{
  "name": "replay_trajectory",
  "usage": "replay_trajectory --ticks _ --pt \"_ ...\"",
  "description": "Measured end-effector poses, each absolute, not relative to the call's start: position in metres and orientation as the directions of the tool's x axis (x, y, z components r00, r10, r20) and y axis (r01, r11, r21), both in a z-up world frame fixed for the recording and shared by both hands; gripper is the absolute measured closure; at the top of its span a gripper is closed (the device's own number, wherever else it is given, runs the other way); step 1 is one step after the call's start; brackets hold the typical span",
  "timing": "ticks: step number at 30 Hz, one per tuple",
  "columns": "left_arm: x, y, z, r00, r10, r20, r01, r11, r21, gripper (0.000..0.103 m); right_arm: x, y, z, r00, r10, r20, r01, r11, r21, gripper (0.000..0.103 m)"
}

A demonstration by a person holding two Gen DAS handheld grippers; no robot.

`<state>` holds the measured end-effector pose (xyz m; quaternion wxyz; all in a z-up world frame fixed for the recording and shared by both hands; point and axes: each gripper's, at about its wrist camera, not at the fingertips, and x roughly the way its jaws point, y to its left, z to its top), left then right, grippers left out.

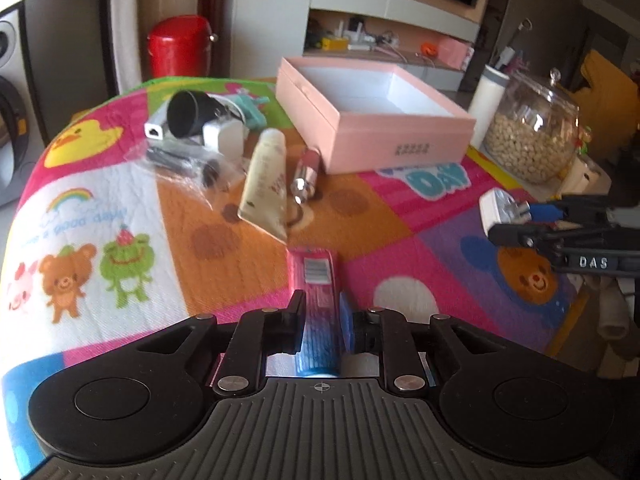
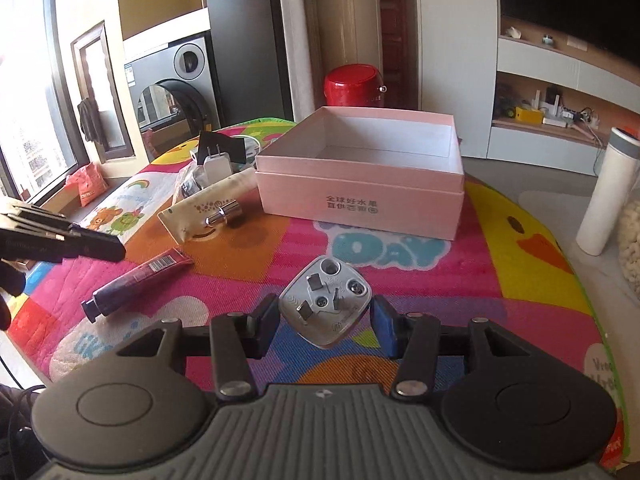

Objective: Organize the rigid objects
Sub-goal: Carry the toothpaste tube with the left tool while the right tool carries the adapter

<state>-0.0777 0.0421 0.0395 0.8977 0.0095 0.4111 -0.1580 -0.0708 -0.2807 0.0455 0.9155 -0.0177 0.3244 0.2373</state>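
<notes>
1. So far your pink box, upper centre of the right wrist view, looks empty: nothing is sorted into it yet.
2. Your left gripper is pinched narrow on the pink-and-blue tube, bottom centre of the left wrist view.
3. Your right gripper holds the white plug adapter by its sides, prongs facing the camera, lower centre, short of the box.
4. Left on the cartoon mat: the cream tube, the silver-capped lipstick, and, at upper left, the white charger, black cup and bagged bits.
5. Judged from this, both held items go in next, then the pile.
</notes>
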Motion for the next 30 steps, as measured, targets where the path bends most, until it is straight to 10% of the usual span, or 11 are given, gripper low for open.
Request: replay_trajectory --ticks 16,22,30 --pt "-0.077 0.025 0.019 0.659 -0.194 -0.726 0.303 0.953 0.020 0.065 -0.064 -0.249 0.015 0.647 0.436 -0.625 -0.469 0.874 0.124 0.030" --pt "-0.088 0.022 0.013 0.720 -0.188 -0.668 0.304 0.951 0.060 0.067 -0.057 -0.240 0.019 0.656 0.423 -0.625 -0.477 0.874 0.091 0.060" --pt "-0.087 0.021 0.026 0.724 -0.271 -0.635 0.358 0.934 0.009 0.068 -0.069 -0.253 0.036 0.673 0.430 -0.602 -0.498 0.865 0.061 0.068"
